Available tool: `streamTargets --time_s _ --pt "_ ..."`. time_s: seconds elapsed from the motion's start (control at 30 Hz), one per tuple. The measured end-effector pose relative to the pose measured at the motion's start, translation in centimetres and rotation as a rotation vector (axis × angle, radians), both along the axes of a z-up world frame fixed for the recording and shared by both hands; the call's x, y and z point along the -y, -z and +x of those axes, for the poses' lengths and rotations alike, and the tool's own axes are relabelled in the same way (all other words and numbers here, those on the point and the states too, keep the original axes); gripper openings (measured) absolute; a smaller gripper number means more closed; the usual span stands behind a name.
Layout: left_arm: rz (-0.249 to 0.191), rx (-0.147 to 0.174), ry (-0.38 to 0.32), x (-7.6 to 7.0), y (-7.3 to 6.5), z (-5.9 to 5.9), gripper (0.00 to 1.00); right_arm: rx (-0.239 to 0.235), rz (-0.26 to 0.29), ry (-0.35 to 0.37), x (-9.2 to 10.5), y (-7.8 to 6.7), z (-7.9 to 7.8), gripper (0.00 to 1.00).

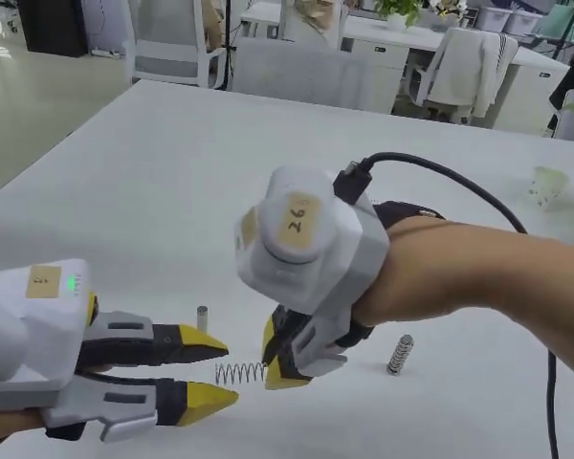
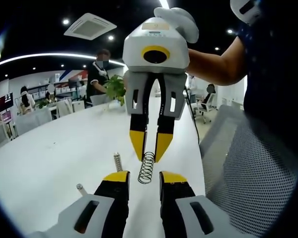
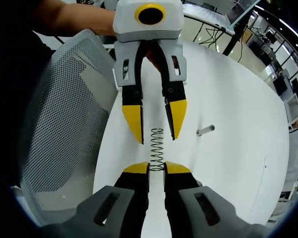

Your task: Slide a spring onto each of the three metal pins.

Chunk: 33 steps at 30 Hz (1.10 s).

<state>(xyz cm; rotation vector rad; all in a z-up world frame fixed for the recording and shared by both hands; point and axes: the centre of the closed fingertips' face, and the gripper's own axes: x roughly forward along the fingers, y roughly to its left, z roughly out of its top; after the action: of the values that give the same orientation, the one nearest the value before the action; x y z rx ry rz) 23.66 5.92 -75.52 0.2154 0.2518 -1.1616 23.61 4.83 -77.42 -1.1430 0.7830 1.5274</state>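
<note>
Your right forearm reaches in from the right and bends at the wrist, so your right gripper (image 1: 279, 367) points down and toward your left. Its jaws are pinched narrow on one end of the spring (image 1: 241, 373). Your left gripper (image 1: 224, 373) sits low at the near left of the table (image 1: 172, 191) and points right. Its jaws are spread wide, with the yellow tips on either side of the spring's free end; they seem not to touch it, though the gap is hard to judge. The spring lies roughly level just over the tabletop, its long axis running from one gripper to the other. Just behind it a bare pin (image 1: 202, 317) stands upright. A second pin (image 1: 400, 354), wearing a spring, stands well apart to the right.
</note>
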Motion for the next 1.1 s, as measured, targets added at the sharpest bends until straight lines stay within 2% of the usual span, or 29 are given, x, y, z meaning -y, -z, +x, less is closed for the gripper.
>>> streamTargets --time_s 0.37,0.8,1.1 --pt "0.003 0.005 0.011 0.01 0.18 -0.09 0.04 0.006 -0.001 -0.009 -0.1 0.06 0.0 0.08" --pt "-0.013 -0.018 0.029 0.18 0.41 -0.34 0.02 0.008 0.0 -0.015 -0.03 0.1 0.01 0.08" --pt "-0.023 -0.017 0.031 0.1 0.11 -0.34 0.02 -0.008 0.016 -0.002 -0.25 0.0 0.02 0.1"
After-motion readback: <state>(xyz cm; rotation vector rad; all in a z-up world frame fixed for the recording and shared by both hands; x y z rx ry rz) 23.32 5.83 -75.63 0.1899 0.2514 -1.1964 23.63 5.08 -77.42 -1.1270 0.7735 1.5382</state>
